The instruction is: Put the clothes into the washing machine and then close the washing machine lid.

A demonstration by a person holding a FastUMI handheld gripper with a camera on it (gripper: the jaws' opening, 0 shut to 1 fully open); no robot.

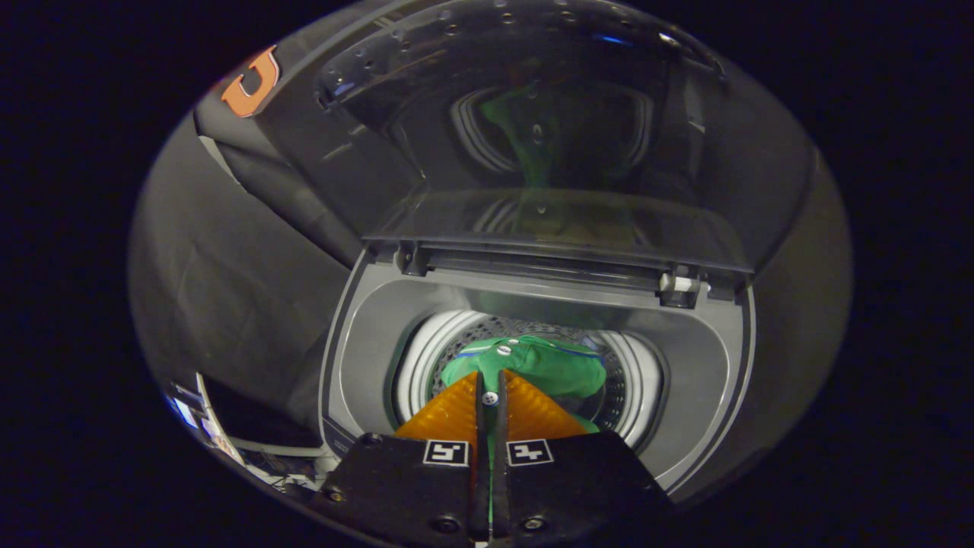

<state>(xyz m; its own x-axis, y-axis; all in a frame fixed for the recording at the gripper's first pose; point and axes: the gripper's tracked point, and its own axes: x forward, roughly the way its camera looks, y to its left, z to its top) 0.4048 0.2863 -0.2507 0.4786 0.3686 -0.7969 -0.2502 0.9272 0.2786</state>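
A: How is the gripper [491, 380] set, and is anything held?

B: The fingers are pressed almost together, with a thin strip of green cloth seen in the slit between them. The green garment [544, 364] appears to be pinched there, a white button being caught right at the tips.

A: Where is the garment found in relation to the fingers?

B: It is bunched just ahead of the tips and slightly to their right, hanging within the mouth of the drum [631, 380]. Its bulk is spread crosswise to the fingers, not along them. Whether it is resting on the drum floor cannot be told.

A: So which relation is the coming move governed by?

B: The cloth is already placed over the opening of the washing machine [358, 342], so a release is judged to be enough for it to drop in.

A: And farther off?

B: The lid [533, 137] is stood upright beyond the drum, hinged along the far rim, with the garment mirrored in its glass. It would have to be reached past the cloth and pulled down toward the gripper.
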